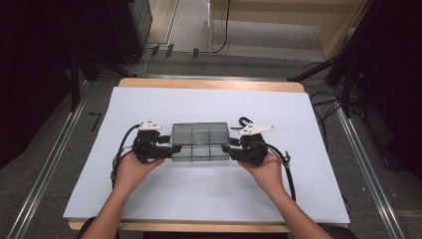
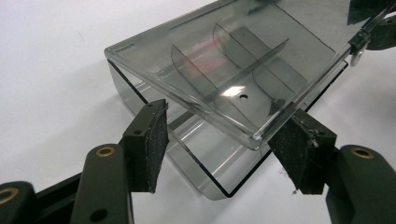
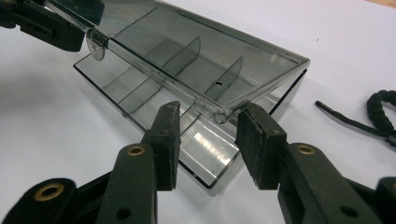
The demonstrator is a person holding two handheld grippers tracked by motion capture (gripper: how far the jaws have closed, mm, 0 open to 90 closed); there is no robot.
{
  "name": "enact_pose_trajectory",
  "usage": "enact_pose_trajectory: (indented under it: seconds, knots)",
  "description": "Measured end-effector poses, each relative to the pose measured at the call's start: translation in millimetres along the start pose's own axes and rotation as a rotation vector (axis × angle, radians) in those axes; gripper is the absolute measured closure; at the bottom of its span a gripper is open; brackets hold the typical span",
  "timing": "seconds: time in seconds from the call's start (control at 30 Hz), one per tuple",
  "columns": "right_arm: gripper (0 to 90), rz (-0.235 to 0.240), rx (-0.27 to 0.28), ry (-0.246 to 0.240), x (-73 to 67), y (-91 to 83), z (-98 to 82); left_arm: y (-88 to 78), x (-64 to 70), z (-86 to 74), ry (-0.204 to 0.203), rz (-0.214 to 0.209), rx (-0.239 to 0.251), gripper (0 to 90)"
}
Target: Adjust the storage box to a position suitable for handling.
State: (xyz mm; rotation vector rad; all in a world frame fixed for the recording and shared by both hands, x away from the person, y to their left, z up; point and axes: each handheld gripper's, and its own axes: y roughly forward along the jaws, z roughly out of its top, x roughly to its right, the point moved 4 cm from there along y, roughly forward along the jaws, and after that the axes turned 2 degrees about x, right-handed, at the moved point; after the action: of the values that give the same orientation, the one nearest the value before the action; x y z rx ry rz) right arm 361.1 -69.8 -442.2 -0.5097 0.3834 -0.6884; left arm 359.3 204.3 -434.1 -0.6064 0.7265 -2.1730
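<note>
Two grippers flank a smoky clear compartment box [image 1: 200, 141] at the middle of the white sheet [image 1: 209, 199], its hinged lid [image 2: 224, 70] tilted slightly up. The left gripper [image 2: 224, 140] stands wide and the right gripper [image 3: 208, 135] narrower, each straddling a lid corner, apparently without pressing. Lower both ends evenly so the lid seats flat

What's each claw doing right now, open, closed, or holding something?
Left claw: open, pads astride a corner of the clear plastic box, not pressing.
Right claw: open, astride the box's opposite end corner, holding nothing.
</note>
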Motion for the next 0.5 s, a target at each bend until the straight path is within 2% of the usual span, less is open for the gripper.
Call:
enact_pose_trajectory:
  seconds: [0.5]
  knots:
    - [60.9,-0.020,0.011,0.004,5.8,-1.7,7.7,-2.9,-2.3,8.3,-0.011,-0.003,-0.008,38.0]
